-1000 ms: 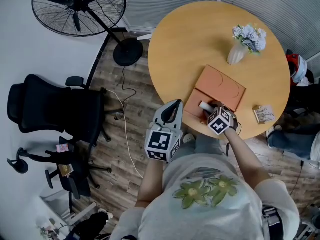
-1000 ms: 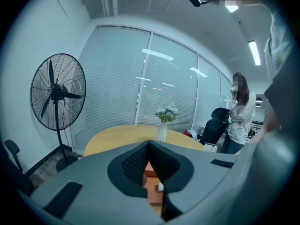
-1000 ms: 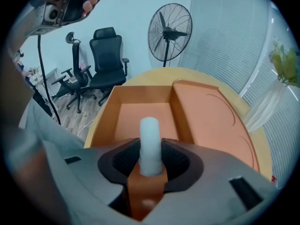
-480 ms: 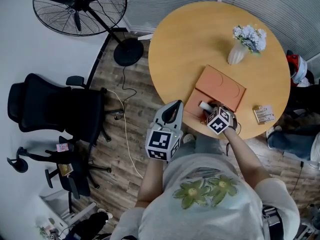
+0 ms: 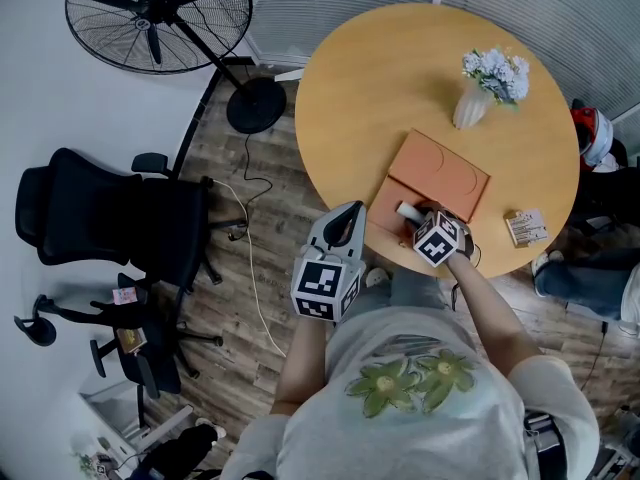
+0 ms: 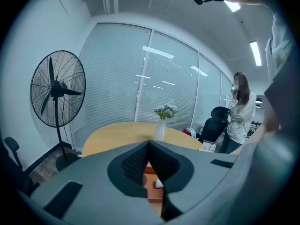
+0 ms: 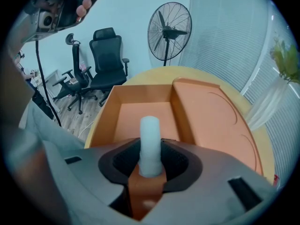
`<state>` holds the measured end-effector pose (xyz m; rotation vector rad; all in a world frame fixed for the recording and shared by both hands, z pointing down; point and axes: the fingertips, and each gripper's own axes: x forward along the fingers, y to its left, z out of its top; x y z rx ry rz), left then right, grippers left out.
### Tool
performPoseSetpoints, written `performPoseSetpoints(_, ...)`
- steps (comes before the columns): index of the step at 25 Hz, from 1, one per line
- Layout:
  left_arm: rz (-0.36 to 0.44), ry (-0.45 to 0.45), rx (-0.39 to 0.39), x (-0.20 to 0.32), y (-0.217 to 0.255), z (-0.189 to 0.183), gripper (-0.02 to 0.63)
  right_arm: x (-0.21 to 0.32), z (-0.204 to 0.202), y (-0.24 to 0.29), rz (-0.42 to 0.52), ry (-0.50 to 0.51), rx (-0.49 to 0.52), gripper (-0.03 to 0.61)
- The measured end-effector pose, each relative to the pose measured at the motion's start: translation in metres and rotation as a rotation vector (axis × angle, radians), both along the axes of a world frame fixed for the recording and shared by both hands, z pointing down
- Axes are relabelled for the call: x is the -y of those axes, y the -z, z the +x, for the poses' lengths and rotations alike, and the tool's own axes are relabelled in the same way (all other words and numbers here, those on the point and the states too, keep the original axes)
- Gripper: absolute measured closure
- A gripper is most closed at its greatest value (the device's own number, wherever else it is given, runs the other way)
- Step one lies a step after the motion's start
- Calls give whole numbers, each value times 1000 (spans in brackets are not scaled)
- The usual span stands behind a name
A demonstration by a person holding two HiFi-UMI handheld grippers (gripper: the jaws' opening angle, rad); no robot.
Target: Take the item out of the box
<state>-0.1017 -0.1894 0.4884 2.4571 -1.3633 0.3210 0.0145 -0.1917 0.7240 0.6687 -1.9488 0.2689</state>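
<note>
While the round wooden table (image 5: 400, 78) fills the space ahead, a pedestal fan (image 5: 155, 13) and a black office chair (image 5: 110, 218) stand on the plank floor (image 5: 235, 298) to my left, and a vase of flowers (image 5: 480, 88) sits on the table's far side. I hold my left gripper (image 5: 347, 216) off the near edge, jaws together on nothing. My right gripper (image 5: 418, 218) reaches into the open orange box (image 5: 383, 211), with its lid (image 5: 440, 173) flat alongside. Its jaws are closing with the white roll (image 7: 151, 144) between them, inside the box.
</note>
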Motion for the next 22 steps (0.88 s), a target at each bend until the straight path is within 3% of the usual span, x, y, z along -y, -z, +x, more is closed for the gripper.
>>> performPoseSetpoints(22,-13,-11,16,-3,-6,5,612,11,-13,46,62,-45,159,434)
